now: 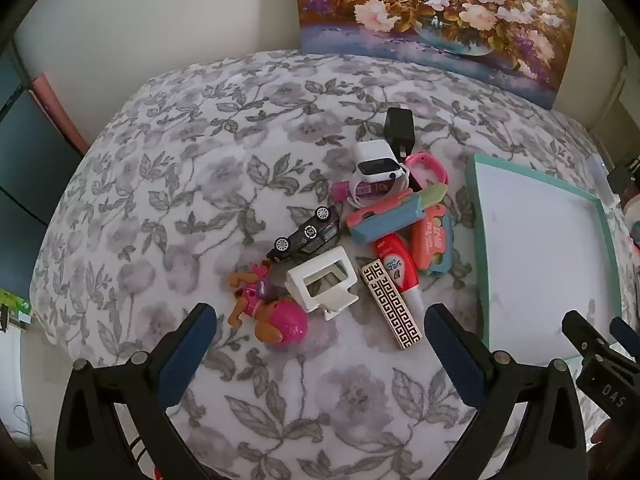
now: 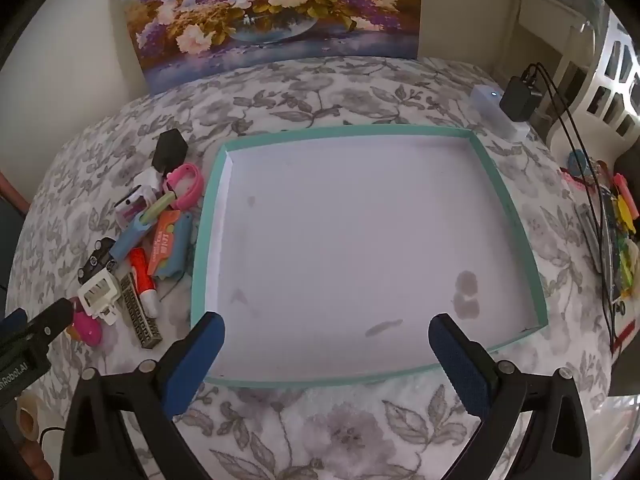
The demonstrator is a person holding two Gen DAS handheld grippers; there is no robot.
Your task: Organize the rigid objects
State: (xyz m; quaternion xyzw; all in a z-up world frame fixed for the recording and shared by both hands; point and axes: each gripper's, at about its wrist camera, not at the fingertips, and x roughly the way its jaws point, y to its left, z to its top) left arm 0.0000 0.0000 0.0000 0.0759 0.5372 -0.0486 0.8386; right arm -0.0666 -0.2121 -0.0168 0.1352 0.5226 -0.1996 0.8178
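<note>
We held the left claw [image 1: 320,332] wide, nothing between its blue pads, above a heap of small things on the flower-patterned surface [image 1: 160,184]. Nearest it lay a pink toy dog [image 1: 266,310], a white plastic holder [image 1: 322,280] and a black-and-white patterned bar [image 1: 392,304]. Behind them sat a black toy car [image 1: 306,234], a red tube [image 1: 396,262], a white smartwatch [image 1: 378,166], a pink band [image 1: 430,168] and a black charger [image 1: 399,130]. Our right claw [image 2: 326,340] was just as wide and empty, over the near edge of the teal-rimmed tray [image 2: 208,200], which lay just right of the heap with nothing in it. A flower painting [image 2: 264,12] leaned on the wall behind.
</note>
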